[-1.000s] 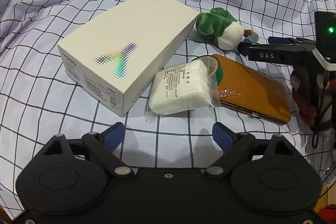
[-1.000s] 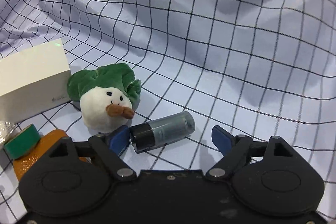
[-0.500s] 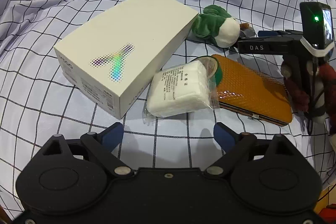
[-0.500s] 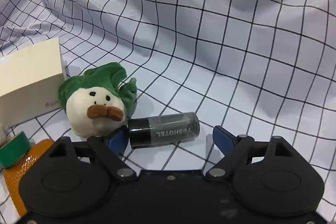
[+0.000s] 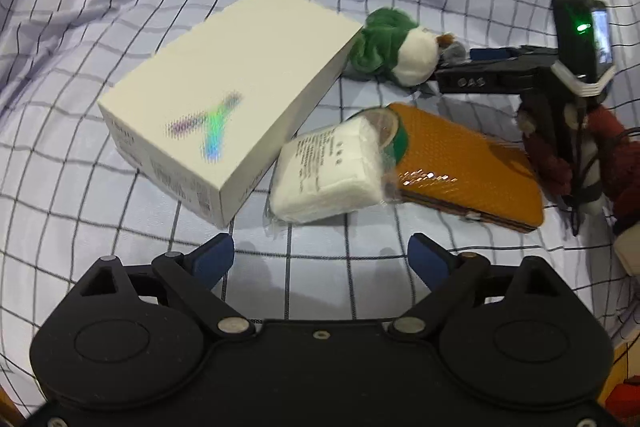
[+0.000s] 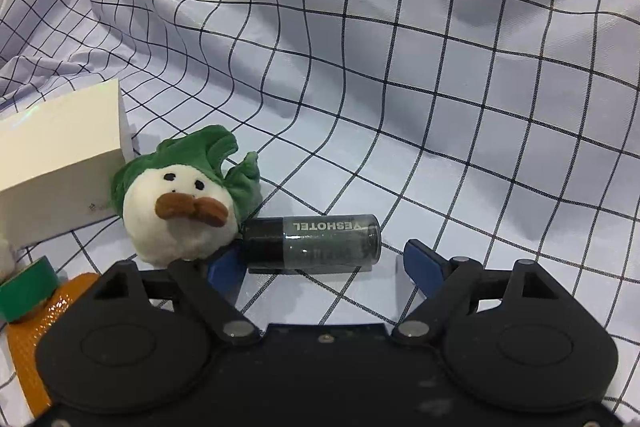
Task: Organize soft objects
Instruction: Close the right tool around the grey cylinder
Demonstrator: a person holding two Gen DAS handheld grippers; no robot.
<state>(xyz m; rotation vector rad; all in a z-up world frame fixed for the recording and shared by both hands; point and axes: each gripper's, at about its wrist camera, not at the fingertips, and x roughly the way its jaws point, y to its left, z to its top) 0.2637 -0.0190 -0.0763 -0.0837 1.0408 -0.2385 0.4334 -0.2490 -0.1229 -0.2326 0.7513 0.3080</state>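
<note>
Everything lay on one checked cloth (image 6: 440, 107); no bin or tray showed. Only containers: one white box (image 5: 236, 99), closed, contents unseen, and one dark bottle (image 6: 316, 243) marked YESHOTEL, lying on its side, contents can't be told.

One plush toy (image 6: 180, 211), white face w/ green hood and brown moustache, sat btwn the box corner and the bottle, touching the bottle's dark cap end. In the right wrist view its face pointed toward the camera; in the left wrist view (image 5: 400, 51) it lay w/ green end toward the box, white end toward the right gripper. The bottle's long axis ran left-right across the right wrist view, cap to the left.

One wrapped white pad pack (image 5: 332, 171) lay just beside the box, long axis roughly left-right, its right end overlapping one orange case (image 5: 464, 163). One green tape roll (image 6: 24, 287) sat on the case's end.

Left gripper (image 5: 322, 257): fingers spread wide, nothing btwn them, hovering near the pad pack. Right gripper (image 6: 324, 267): fingers also spread apart, not grasping; left fingertip (image 6: 226, 267) sat just under the bottle's cap end and next to the toy, right one clear of the bottle. Seen side-on from the left wrist cam (image 5: 452, 67), its tips were at the toy's face.
</note>
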